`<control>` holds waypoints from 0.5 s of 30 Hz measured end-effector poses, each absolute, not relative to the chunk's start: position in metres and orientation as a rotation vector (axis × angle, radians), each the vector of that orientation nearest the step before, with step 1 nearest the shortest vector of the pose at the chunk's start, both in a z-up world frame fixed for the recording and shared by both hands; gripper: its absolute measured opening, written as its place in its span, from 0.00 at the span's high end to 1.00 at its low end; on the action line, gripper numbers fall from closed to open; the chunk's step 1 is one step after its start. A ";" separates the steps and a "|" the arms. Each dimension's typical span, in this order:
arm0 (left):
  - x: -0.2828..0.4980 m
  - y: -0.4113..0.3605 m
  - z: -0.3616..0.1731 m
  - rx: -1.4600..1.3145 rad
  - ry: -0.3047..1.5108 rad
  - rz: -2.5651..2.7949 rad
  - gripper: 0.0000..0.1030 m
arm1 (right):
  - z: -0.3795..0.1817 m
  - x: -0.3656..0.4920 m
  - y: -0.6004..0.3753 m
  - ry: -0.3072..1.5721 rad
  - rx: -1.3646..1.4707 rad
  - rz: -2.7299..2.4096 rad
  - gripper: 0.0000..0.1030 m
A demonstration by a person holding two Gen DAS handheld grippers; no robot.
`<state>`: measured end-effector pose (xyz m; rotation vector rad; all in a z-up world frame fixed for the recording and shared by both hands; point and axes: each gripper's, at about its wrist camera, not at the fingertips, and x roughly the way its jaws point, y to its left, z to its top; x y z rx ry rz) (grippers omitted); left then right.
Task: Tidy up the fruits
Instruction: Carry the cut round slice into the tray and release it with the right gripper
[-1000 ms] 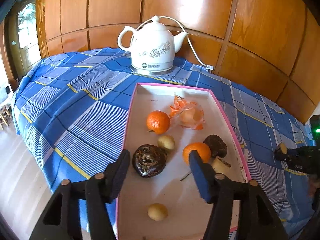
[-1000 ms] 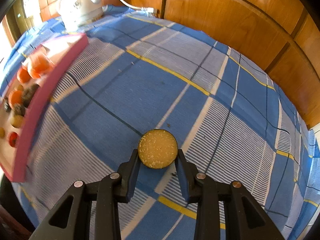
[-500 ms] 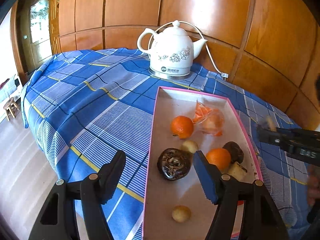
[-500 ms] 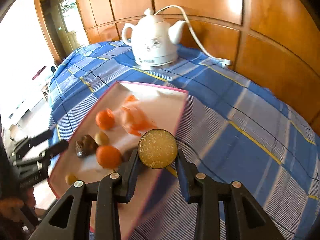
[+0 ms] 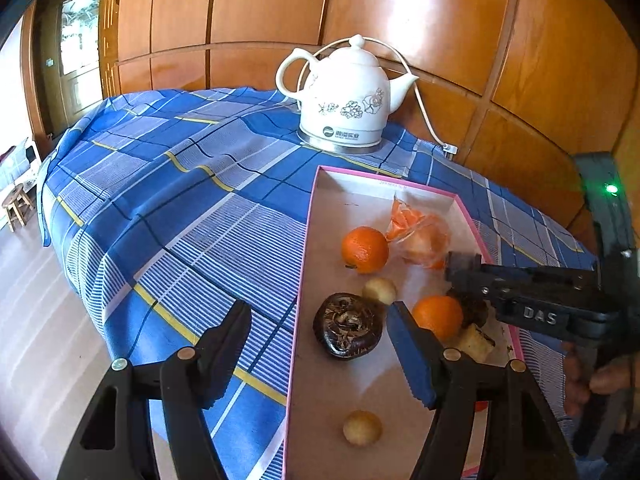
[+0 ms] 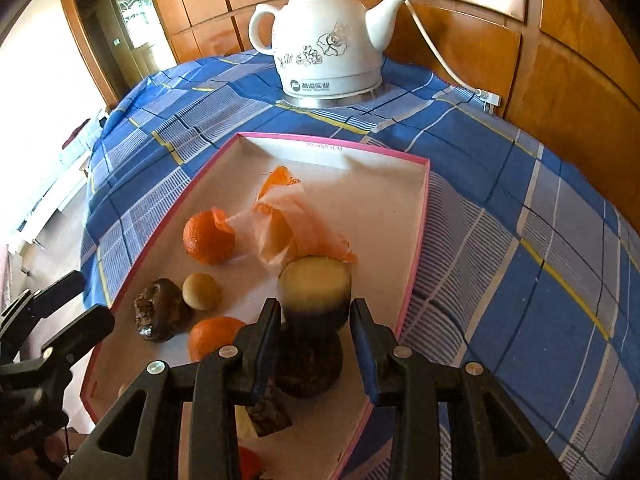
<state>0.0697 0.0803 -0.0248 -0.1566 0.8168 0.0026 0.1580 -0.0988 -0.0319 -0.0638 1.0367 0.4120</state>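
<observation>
A pink-rimmed shallow box (image 5: 308,240) (image 6: 416,264) lies on the blue checked cloth. It holds two oranges (image 5: 365,249) (image 6: 208,237), small tan fruits (image 5: 362,428) (image 6: 201,291), dark wrinkled fruits (image 5: 348,331) (image 6: 160,316) and an orange plastic bag (image 6: 288,224). My right gripper (image 6: 314,312) is over the box with a cut dark-skinned, pale-fleshed fruit piece (image 6: 314,292) between its fingers; the jaws look slightly parted and the piece is blurred. It shows at the right in the left wrist view (image 5: 460,264). My left gripper (image 5: 318,344) is open and empty above the box's left rim.
A white ceramic electric kettle (image 5: 346,100) (image 6: 326,48) with a cord stands behind the box. Wood panelling rises close behind the table. The cloth's edge drops to the floor at the left, where a small stool (image 5: 16,208) stands.
My right gripper has swung from the bare cloth at the right to above the box, carrying the cut fruit piece. My left gripper has drifted left, now straddling the box's left rim.
</observation>
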 end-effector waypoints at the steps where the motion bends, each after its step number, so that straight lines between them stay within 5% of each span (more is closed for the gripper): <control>1: 0.070 0.080 -0.025 -0.156 0.818 0.003 0.30 | -0.031 0.157 -0.100 1.030 -0.057 0.415 0.62; 15: 0.063 0.067 -0.021 -0.120 0.795 -0.016 0.22 | -0.030 0.141 -0.101 1.005 -0.017 0.402 0.63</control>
